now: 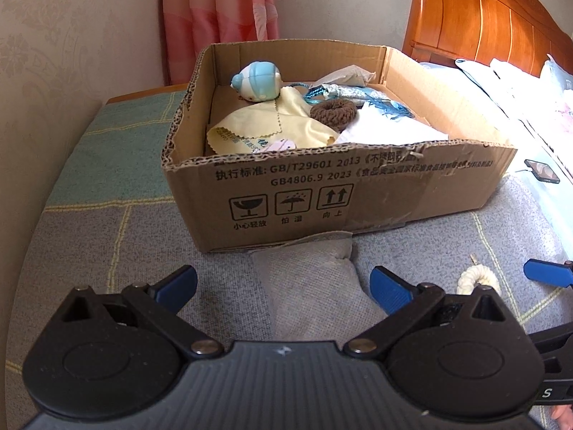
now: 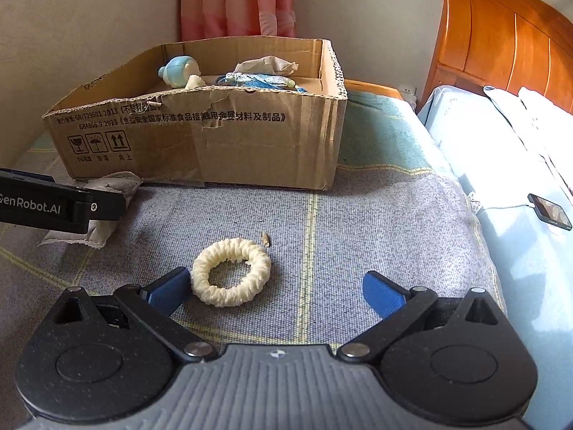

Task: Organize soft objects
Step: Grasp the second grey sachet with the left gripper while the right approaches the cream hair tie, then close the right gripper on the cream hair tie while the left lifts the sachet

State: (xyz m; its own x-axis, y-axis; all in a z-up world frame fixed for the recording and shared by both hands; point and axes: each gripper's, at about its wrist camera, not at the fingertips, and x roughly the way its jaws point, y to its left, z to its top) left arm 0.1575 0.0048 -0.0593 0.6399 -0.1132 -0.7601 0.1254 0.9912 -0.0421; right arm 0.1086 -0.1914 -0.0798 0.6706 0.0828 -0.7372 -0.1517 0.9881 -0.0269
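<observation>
On the left, the left gripper [image 1: 283,285] hangs low over the grey checked bedspread [image 2: 376,222], its blue-padded jaws wide apart and empty, aimed at a crumpled grey cloth [image 1: 304,268] whose far end is tucked under the front of the cardboard box [image 1: 358,193]. The box sits on the bed and already holds soft odds and ends: a pale yellow lens cloth [image 1: 275,125], a blue-and-cream plush toy [image 1: 256,81], a brown scrunchie [image 1: 333,111], some blue cord and white fabric.

Moving rightward, a cream scrunchie [image 2: 231,272] lies flat on the bedspread in front of the box, well clear of it. The right gripper [image 2: 274,292] is down beside it with jaws spread wide and nothing held; its left pad seems to touch the ring's outer edge, while the right pad stands well off, so the ring lies toward the left side of the opening. A small tan scrap [image 2: 266,239] lies just behind the ring. Farther right a dark phone [image 2: 549,211] rests on pale bedding.

I'd say the step in hand is collecting the cream scrunchie. Next the right gripper would need to shift a little left to centre the ring, pinch one side of it, lift, and carry it over the box wall.
</observation>
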